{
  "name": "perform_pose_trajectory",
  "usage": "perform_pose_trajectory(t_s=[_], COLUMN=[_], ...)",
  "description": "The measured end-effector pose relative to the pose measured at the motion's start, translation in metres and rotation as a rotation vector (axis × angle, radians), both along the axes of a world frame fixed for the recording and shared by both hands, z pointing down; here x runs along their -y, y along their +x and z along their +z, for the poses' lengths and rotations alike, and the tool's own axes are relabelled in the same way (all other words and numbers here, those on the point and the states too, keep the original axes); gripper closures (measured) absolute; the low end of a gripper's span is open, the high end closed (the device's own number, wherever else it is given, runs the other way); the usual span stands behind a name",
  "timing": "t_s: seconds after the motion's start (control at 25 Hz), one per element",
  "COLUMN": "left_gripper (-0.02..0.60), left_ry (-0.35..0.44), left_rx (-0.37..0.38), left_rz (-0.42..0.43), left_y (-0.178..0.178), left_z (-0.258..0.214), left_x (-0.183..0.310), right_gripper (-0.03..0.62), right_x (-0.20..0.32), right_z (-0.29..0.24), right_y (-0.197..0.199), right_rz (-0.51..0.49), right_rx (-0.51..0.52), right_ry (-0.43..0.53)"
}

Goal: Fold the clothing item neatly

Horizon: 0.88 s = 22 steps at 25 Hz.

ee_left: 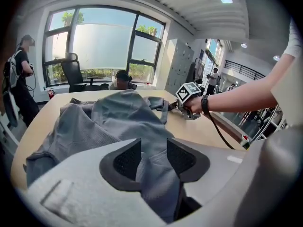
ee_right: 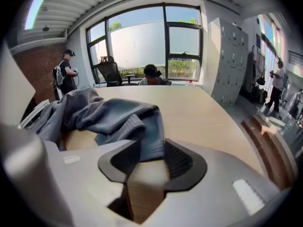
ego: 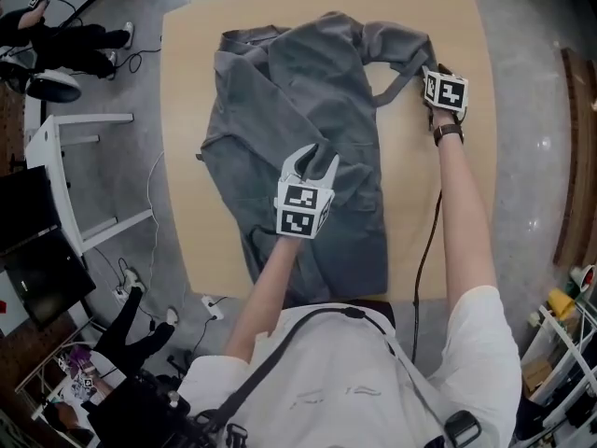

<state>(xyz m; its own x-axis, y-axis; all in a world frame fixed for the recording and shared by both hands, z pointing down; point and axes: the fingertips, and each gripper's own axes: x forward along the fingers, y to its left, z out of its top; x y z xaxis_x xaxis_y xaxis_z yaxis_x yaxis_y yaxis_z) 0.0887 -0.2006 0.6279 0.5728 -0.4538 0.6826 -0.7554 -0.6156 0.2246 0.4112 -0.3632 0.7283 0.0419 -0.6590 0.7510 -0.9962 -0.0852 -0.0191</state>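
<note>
Grey garment (ego: 308, 110): spread, crumpled, on the table (ego: 182, 110); the near hem is partly hidden by the person's arm. Left claw (ee_left: 154, 150): jaws are held wide apart above mid-garment, nothing gripped. Right claw (ee_right: 150, 150): jaws are parted at the far right sleeve, a fabric edge lying loose between the pads; from overhead its jaws are hidden by the marker cube.

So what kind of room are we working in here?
Probably an open office or lab workspace: a wall of large windows, an office chair beside them, tall grey lockers, and a wide wooden table as the work surface.
</note>
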Motion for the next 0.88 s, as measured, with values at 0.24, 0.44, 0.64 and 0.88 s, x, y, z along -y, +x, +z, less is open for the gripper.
perform_pose_trajectory(t_s=[0.24,0.44,0.64,0.88], left_gripper=[0.405,0.405,0.405,0.405], left_ry=[0.002,0.013,0.01,0.015], left_rx=[-0.021,-0.03,-0.026,-0.02], left_rz=[-0.031,-0.057,-0.077,-0.065], left_y=[-0.012,-0.02,-0.042,-0.045], left_z=[0.0,-0.004,-0.007,-0.012], left_x=[0.003,0.003,-0.003,-0.014], right_gripper=[0.566,0.566,0.565,0.442], right_x=[-0.013,-0.064,-0.097,-0.15], right_z=[-0.009,-0.071,-0.125,-0.071], right_y=[0.018,0.103,0.111,0.085], right_rz=[-0.083,-0.12,-0.229,-0.38], right_rx=[-0.158,-0.501,-0.792,-0.694], right_ry=[-0.008,0.059,0.168,0.057])
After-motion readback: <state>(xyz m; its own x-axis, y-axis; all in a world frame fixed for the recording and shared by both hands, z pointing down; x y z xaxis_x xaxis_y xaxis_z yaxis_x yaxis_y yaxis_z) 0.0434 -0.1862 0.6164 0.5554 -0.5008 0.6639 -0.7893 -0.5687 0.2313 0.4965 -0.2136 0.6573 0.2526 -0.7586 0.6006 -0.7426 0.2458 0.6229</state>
